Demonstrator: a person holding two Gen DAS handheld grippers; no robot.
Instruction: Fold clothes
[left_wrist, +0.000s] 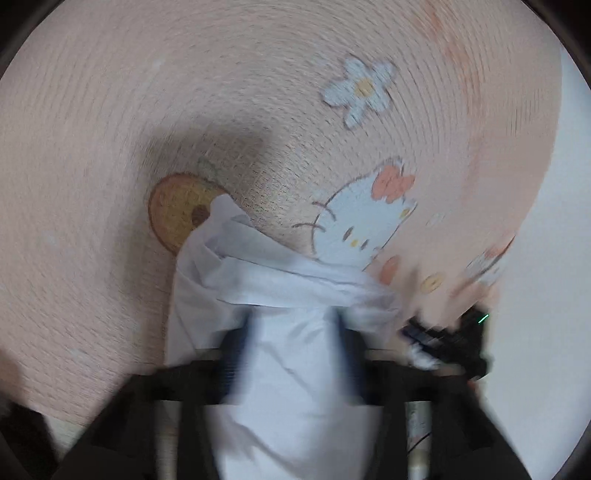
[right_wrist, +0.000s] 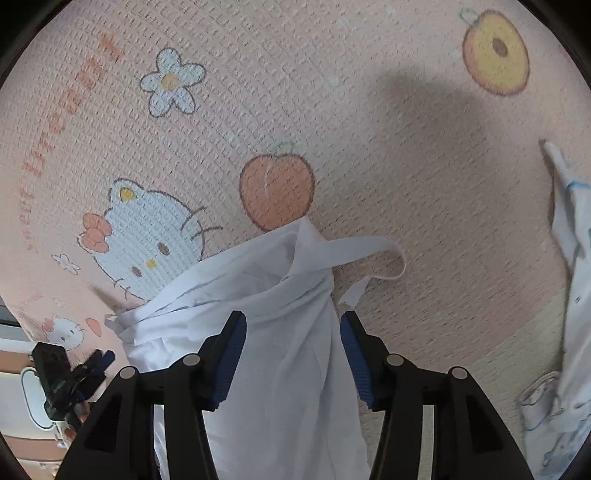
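A white garment (left_wrist: 288, 280) lies bunched on a pink mat (left_wrist: 110, 147) printed with a cartoon cat, flowers and fruit. In the blurred left wrist view my left gripper (left_wrist: 291, 354) stands wide, and the cloth fills the gap between its fingers. In the right wrist view the same garment (right_wrist: 258, 295), with a loose strap looping off to the right, runs up between the fingers of my right gripper (right_wrist: 291, 350). That gripper is open, and bare mat (right_wrist: 369, 147) shows between the cloth and the right pad. Each view catches the other gripper low at its side, as at the right gripper (left_wrist: 421, 336) and the left gripper (right_wrist: 96, 363).
A second white garment with blue trim (right_wrist: 572, 258) lies crumpled along the mat's right side. Pale floor (left_wrist: 554, 258) borders the mat's edge in the left wrist view. A white and orange object (right_wrist: 29, 387) sits beyond the mat's lower left corner.
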